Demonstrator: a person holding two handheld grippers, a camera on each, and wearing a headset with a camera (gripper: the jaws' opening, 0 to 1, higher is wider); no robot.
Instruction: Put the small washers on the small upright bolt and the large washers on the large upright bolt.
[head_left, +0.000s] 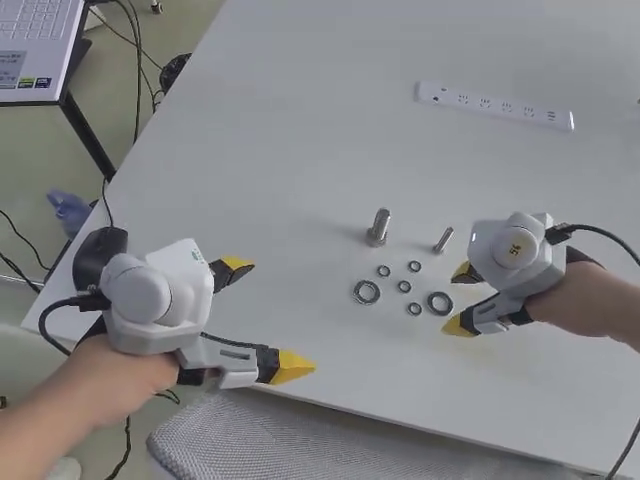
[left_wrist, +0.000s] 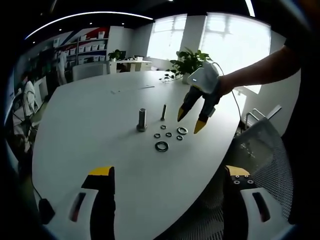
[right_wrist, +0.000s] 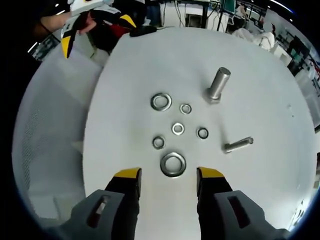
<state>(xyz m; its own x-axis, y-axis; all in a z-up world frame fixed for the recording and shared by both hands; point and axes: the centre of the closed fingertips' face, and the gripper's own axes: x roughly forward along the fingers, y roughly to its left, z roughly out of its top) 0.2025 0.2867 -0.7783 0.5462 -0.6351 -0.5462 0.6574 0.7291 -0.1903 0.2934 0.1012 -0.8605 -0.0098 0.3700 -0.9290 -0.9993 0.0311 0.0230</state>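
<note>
At table's near edge, your left gripper (head_left: 268, 316) hangs with jaws spread, empty. Your right gripper (head_left: 460, 298), jaws apart and empty, lines up on nearest large washer (right_wrist: 173, 164). Step: first pickup. Next: lower, pinch rim, carry past small washers (head_left: 404, 286) to large bolt (head_left: 378, 227).

Head view: the laptop (head_left: 35, 45) is cut off by the top-left corner, and the mesh chair (head_left: 300, 445) by the bottom edge. Right gripper view: the left gripper (right_wrist: 96, 34) body is cropped by the top edge. Left gripper view: the small washers (left_wrist: 168, 134) are too small for detail to be resolved.
</note>
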